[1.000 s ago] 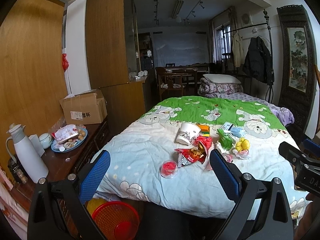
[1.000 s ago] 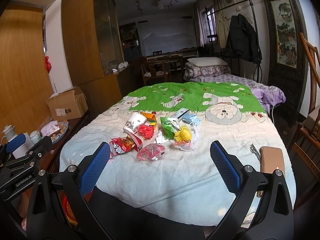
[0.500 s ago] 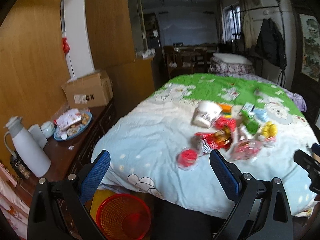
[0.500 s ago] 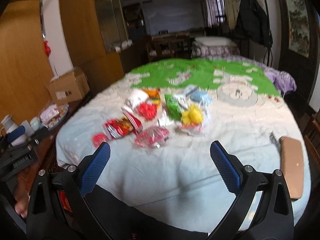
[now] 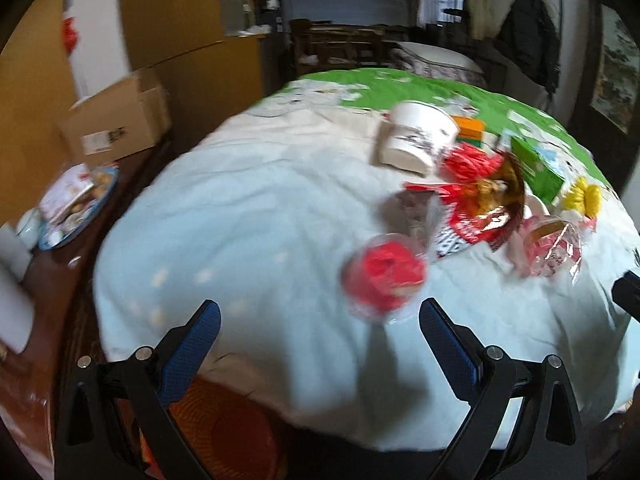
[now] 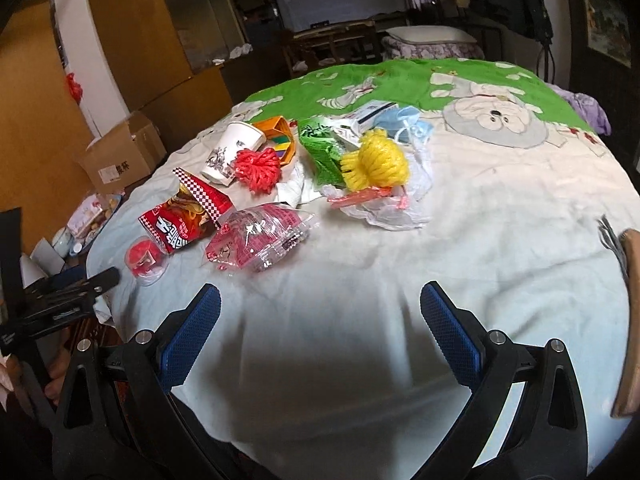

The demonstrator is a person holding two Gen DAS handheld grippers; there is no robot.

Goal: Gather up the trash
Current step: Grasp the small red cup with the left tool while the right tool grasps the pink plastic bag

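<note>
Both wide open and empty: left claw (image 5: 319, 330) low over the bed (image 5: 248, 216) edge, nearest the small clear cup of red scraps (image 5: 383, 276); right claw (image 6: 320, 320) short of the pink wrapper (image 6: 260, 238). Rest of the trash clustered mid-bed: noodle packet (image 6: 182, 220), paper cup (image 6: 232, 152), yellow netting (image 6: 376, 164). Red basket (image 5: 232, 436) below on the floor. Risk, by judgement: soft quilt yielding, cup tipping or skidding from a hasty pinch; thin wrapper slipping free.
</note>
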